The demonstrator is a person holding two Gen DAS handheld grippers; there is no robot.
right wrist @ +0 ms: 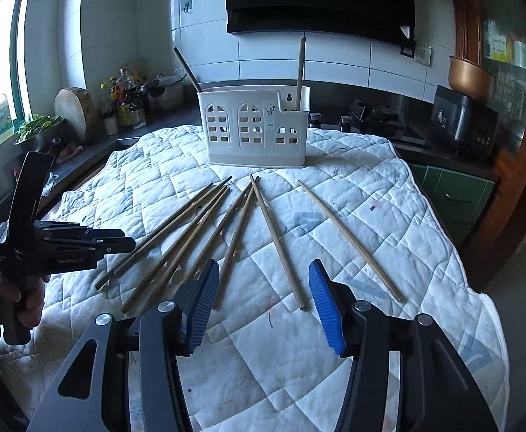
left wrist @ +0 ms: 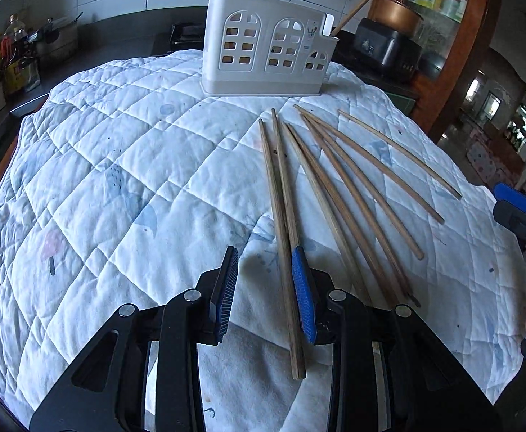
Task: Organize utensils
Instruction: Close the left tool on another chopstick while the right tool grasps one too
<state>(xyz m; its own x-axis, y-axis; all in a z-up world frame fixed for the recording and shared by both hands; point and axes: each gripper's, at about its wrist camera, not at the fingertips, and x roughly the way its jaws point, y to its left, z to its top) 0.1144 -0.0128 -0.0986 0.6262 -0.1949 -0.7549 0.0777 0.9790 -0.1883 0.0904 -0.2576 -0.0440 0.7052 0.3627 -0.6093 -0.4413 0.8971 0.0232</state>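
Several wooden chopsticks point(left wrist: 338, 194) lie fanned out on a white quilted cloth point(left wrist: 118, 180); they also show in the right wrist view point(right wrist: 205, 230). A white utensil holder point(left wrist: 266, 45) with arched window cut-outs stands at the cloth's far edge and holds two chopsticks point(right wrist: 300, 68). My left gripper point(left wrist: 264, 255) is open and empty, low over the near ends of the leftmost chopsticks. My right gripper point(right wrist: 263, 270) is open and empty, above the near ends of the middle chopsticks. The left gripper also shows at the left of the right wrist view point(right wrist: 93, 244).
A dark kitchen counter surrounds the cloth, with bottles point(right wrist: 122, 97), a round chopping block point(right wrist: 73, 108), a stove point(right wrist: 378, 118) and a black cooker point(right wrist: 461, 118). A wooden cabinet point(right wrist: 507, 72) stands on the right.
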